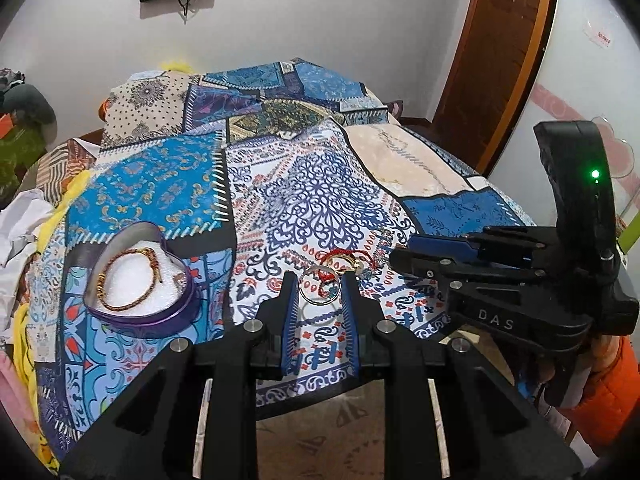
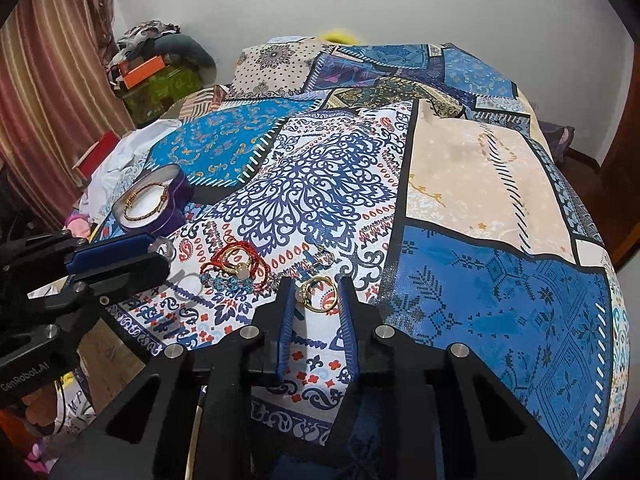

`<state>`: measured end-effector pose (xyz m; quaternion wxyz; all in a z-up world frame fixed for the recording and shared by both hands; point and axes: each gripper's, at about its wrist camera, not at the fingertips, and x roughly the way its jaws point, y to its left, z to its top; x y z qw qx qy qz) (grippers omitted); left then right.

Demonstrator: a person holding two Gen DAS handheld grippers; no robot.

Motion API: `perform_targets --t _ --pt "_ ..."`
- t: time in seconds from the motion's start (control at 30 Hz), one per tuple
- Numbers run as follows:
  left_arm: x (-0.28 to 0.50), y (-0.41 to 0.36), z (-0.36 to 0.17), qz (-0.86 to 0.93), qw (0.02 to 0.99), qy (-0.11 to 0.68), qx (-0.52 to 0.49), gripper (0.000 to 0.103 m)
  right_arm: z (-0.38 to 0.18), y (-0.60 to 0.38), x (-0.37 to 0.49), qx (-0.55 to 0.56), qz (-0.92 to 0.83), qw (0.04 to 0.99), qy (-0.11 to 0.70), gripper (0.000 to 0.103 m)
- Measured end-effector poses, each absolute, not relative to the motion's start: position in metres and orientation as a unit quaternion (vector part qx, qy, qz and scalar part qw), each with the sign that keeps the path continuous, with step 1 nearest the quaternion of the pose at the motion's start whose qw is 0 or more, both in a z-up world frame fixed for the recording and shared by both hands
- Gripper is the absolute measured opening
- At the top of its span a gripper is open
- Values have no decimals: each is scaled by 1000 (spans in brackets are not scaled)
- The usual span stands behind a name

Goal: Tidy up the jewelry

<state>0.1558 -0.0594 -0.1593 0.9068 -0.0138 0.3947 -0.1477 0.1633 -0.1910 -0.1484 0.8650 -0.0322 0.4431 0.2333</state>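
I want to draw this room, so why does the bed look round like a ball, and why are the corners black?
In both wrist views a fisheye lens bends the flat patchwork bedspread into a dome and leaves dark corners. In the left wrist view the door frame curves too. The silver ring between the left gripper fingertips stays fairly sharp.
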Motion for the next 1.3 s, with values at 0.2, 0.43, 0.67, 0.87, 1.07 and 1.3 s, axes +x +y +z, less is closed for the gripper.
perform_targets --t 0.2,0.43,0.67,0.87,1.07,1.3 --pt "150 -49 -148 -137 914 381 -18 21 -134 -189 155 -33 230 871 432 19" --pt "139 -32 -133 -122 924 361 -21 21 -105 -179 142 -40 232 886 399 19" --pt "130 -3 -115 -100 937 333 -32 21 -73 -157 131 -43 244 898 362 20" --pt "121 23 -104 -78 945 314 -39 21 -55 -134 124 -44 263 902 339 20" --pt "116 44 -98 -61 951 300 -42 21 -44 -106 117 -48 286 901 324 20" --pt "116 69 -100 -44 953 297 -46 21 -47 -77 122 -49 309 893 324 20"
